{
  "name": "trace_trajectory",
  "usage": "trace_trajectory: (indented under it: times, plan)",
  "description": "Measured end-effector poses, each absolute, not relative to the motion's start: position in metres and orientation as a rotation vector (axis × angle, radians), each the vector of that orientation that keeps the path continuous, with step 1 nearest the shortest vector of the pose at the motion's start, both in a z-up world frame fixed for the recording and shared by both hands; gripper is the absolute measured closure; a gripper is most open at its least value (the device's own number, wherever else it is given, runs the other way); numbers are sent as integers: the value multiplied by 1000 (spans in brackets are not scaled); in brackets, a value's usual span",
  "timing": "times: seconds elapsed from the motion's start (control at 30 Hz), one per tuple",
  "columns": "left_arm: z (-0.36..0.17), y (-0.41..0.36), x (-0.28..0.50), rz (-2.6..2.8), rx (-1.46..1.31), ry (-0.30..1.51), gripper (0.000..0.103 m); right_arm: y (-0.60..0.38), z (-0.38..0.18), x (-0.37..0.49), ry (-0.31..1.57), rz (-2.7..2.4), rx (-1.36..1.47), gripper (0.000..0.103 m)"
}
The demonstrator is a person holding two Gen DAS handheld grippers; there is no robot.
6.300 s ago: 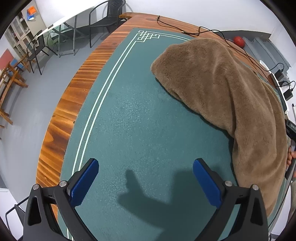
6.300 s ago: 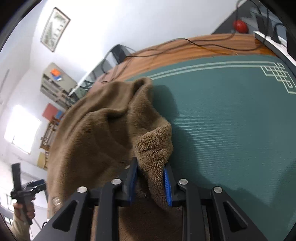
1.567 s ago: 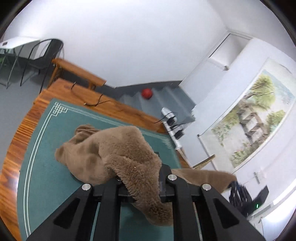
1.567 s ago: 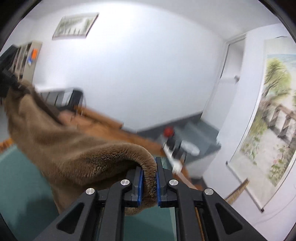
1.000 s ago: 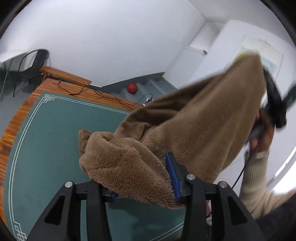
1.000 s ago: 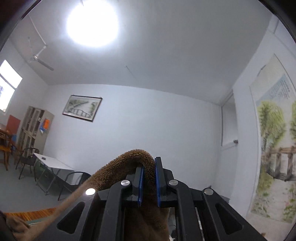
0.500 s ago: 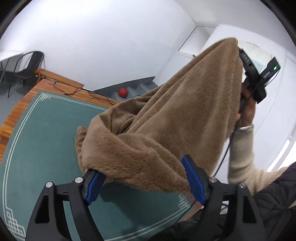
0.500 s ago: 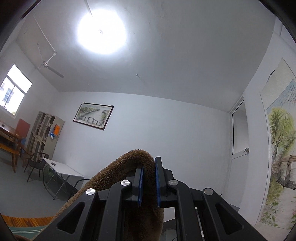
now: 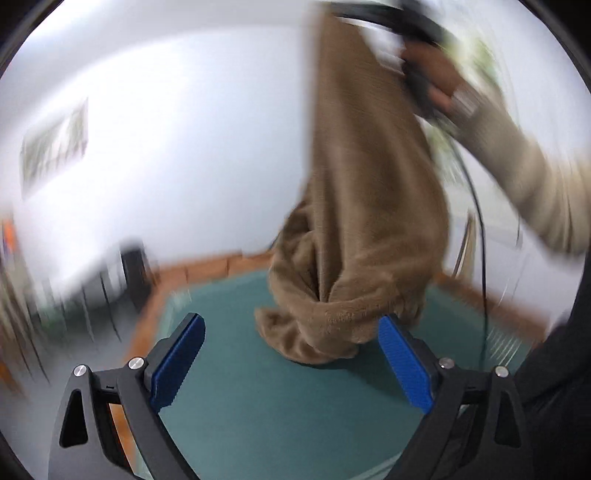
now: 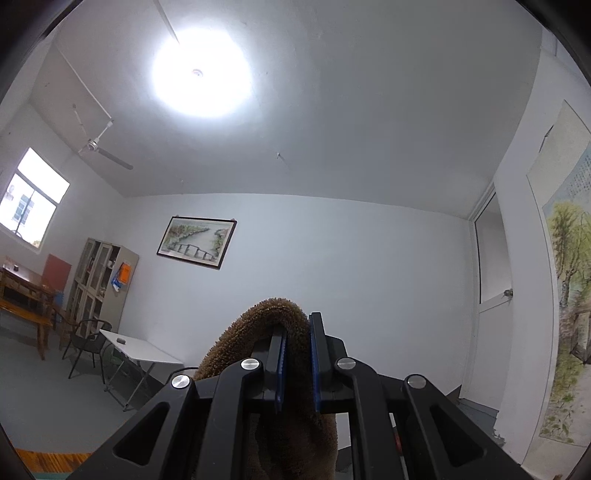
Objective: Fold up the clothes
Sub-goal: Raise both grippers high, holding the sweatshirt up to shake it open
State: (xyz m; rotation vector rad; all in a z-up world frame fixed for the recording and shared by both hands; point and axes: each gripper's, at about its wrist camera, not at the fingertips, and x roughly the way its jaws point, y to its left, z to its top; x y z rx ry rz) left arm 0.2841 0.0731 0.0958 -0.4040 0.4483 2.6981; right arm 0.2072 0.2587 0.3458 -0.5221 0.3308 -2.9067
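A brown fleece garment (image 9: 365,206) hangs down from high in the left wrist view, its bunched lower end resting on the green table mat (image 9: 280,398). My right gripper (image 10: 296,332) is shut on a fold of the garment (image 10: 266,314) and points up toward the ceiling; it also shows blurred at the top of the left wrist view (image 9: 413,22). My left gripper (image 9: 291,354) is open and empty, its blue pads just in front of the garment's lower end.
The wooden table edge (image 9: 207,266) borders the mat. A black cable (image 9: 480,236) hangs from the right hand. Chairs and a white table (image 10: 136,347) stand further off in the room. The left wrist view is motion-blurred.
My left gripper has let go of the garment and swung to face it. The right gripper still holds the garment raised high.
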Motion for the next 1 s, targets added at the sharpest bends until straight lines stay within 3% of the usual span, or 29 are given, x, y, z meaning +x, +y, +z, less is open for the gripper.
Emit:
trace_trajectory:
  times: [0.17, 0.4, 0.5, 0.67, 0.73, 0.83, 1.0]
  plan:
    - [61, 136, 280, 2557, -343, 804, 6, 254, 346, 208, 349, -2891, -513, 92]
    - [55, 172, 245, 2563, -329, 917, 6, 261, 342, 213, 367, -2897, -515, 92]
    - [69, 166, 235, 2518, -395, 786, 8, 268, 339, 212, 360, -2914, -505, 92]
    - [75, 162, 216, 2434, -530, 710, 41, 285, 335, 207, 316, -2953, -494, 92]
    - [73, 163, 216, 2401, -561, 702, 60, 293, 336, 207, 288, -2971, -504, 92]
    - [70, 168, 218, 2357, -587, 709, 78, 304, 340, 215, 249, -2979, -553, 92]
    - [75, 175, 218, 2336, -567, 674, 79, 300, 345, 232, 305, -2961, -647, 92]
